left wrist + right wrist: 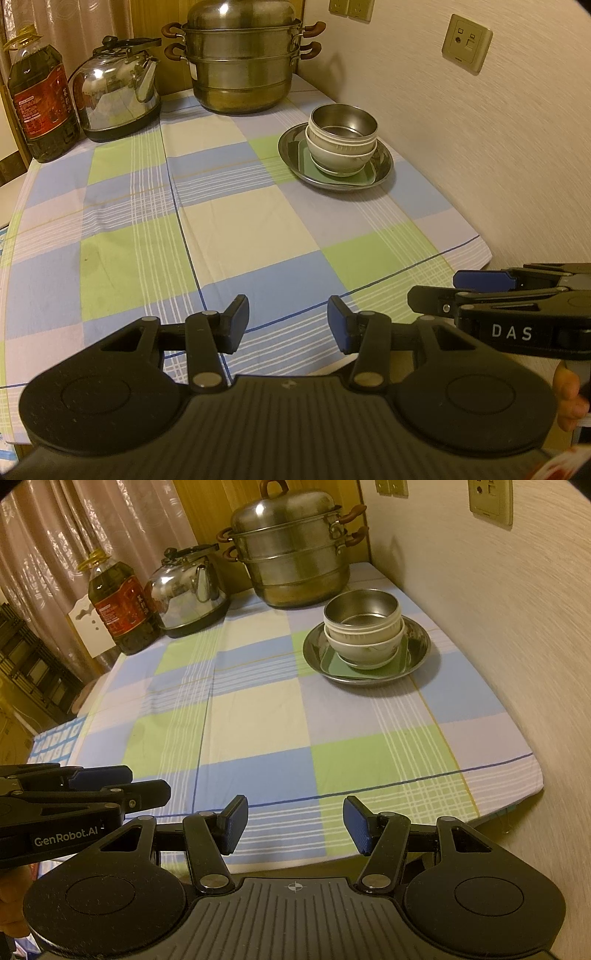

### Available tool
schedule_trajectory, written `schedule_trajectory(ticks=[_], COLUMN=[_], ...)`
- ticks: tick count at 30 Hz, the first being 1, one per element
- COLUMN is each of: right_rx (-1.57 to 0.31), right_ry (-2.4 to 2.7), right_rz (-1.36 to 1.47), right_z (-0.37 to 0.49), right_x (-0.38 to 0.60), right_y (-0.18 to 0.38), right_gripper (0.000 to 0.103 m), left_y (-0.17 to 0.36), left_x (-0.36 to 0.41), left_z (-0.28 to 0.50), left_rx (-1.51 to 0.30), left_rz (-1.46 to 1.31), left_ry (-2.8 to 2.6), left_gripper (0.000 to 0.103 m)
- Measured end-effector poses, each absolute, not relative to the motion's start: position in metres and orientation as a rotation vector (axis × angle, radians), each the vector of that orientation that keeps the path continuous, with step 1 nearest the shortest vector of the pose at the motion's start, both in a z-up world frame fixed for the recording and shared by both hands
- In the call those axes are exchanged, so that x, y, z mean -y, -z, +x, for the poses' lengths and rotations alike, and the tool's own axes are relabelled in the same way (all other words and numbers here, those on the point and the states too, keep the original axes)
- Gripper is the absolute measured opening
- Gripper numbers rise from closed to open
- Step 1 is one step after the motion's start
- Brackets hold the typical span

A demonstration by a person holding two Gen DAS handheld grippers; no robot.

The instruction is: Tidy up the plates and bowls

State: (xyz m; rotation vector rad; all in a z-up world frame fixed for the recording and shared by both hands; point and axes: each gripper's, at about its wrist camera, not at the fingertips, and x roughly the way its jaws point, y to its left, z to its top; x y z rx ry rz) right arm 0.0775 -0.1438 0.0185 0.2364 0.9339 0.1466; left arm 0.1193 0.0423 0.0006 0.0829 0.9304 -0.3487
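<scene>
A: Report the near field.

B: The left hand-held gripper [288, 326] sits at 6 o'clock in its own view, jaws partly spread, nothing between the pads. The right hand-held gripper [295, 825] matches it: jaws partly spread, a little wider, nothing held. Both hover over the near edge of the tabletop [258, 716], well apart from any dish. In the left view, the right unit enters at 4 o'clock; in the right view, the left unit enters at 9 o'clock.

A: Report the task items.

B: In the right view, at 1 o'clock, a steel plate [419, 642] rests on the checked cloth near the wall. A green square plate [341, 664] lies inside it. Two white bowls [364, 648] are nested on that, and a steel bowl [364, 609] sits in the upper one.

A: Far field?

B: A steamer pot [295, 561] at 12 o'clock, a kettle [188, 590] at 11, an oil bottle [118, 605] at 10.

A: Progress assessment?

B: Judgement only: every dish in view is already in one stack, with none loose on the cloth. Stacking appears complete or nearly so. No further step can be identified from these views.
</scene>
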Motion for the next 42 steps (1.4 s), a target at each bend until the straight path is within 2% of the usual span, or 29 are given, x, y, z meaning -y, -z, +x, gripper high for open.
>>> schedule_trajectory(ticks=[42], right_rx=[-0.935], right_ry=[-0.145], right_rz=[0.235], right_z=[0.079], right_x=[0.144], right_y=[-0.019], right_gripper=[0.058], left_y=[0.001], left_x=[-0.045], left_z=[0.130], left_rx=[-0.928], left_rz=[0.085], left_ry=[0.367], left_gripper=[0.044])
